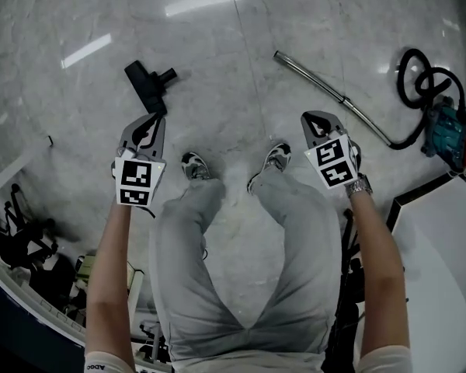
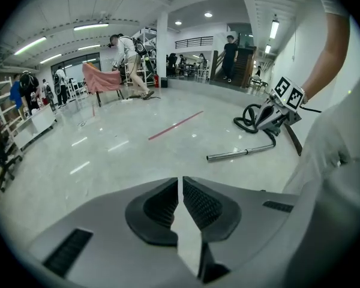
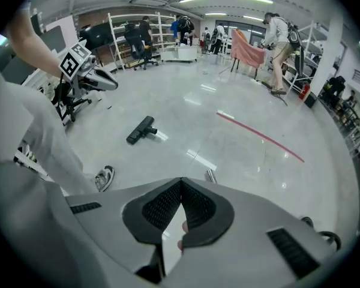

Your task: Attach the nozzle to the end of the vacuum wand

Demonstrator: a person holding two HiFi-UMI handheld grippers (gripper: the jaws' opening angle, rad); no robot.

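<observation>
The black floor nozzle [image 1: 147, 86] lies on the pale marble floor at upper left, and shows too as the nozzle [image 3: 141, 130] in the right gripper view. A silver vacuum wand [image 1: 334, 97] lies at upper right, its far end joined by a black hose to the teal vacuum body [image 1: 448, 130]; the wand [image 2: 240, 153] also appears in the left gripper view. My left gripper [image 1: 149, 120] hangs shut and empty just short of the nozzle. My right gripper [image 1: 319, 120] is shut and empty, short of the wand's middle. The wand's free end peeks past the right gripper [image 3: 180, 191].
My legs and shoes [image 1: 196, 165] stand between the two grippers. A white table edge [image 1: 439, 231] is at the right, racks and chairs [image 1: 15, 235] at the lower left. People work far off in the hall beside a pink cloth-draped stand [image 2: 102, 77].
</observation>
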